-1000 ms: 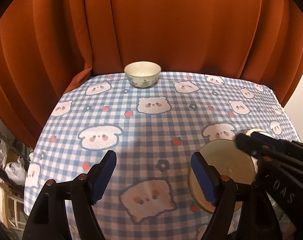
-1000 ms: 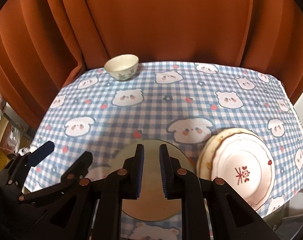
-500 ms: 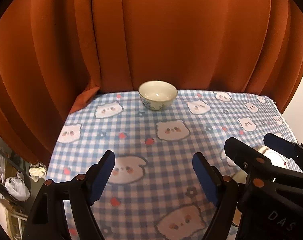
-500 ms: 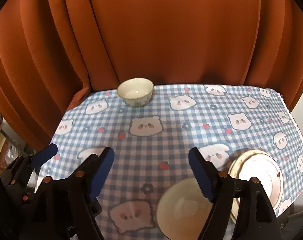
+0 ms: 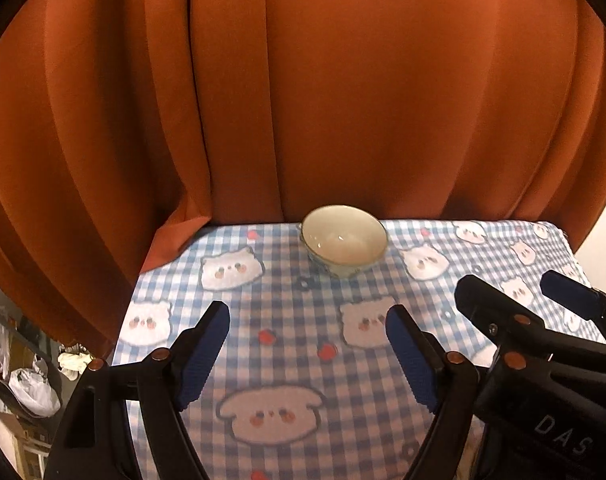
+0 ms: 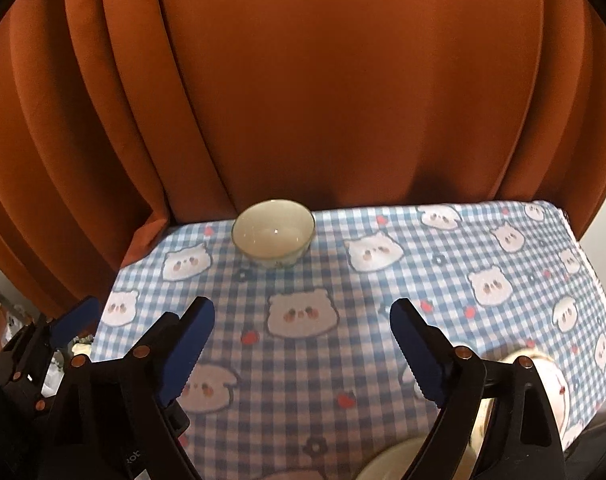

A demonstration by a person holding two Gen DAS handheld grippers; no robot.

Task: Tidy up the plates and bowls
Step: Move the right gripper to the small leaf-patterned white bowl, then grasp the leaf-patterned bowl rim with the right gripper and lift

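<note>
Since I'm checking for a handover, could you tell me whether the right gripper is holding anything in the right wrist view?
No, the right gripper stands open with only tablecloth between its fingers.

The bowl [image 5: 344, 245] looks like glazed ceramic, cream inside, smooth and glossy with a bright glint on its inner wall. The tablecloth [image 5: 295, 320] on the desk is soft woven cloth, matt, printed with blue checks and pale bear faces. The curtain [image 5: 343, 100] behind is heavy rust-coloured fabric, matt with a faint velvety sheen along its folds. The left claw [image 5: 307, 350] is matt black plastic with small coppery metal rivets, and its fingers [image 5: 201, 354] carry blue ridged rubbery pads. The right claw [image 6: 303, 346] is built the same way. The plate [image 6: 559, 384] beside it shows glossy white ceramic.
</note>
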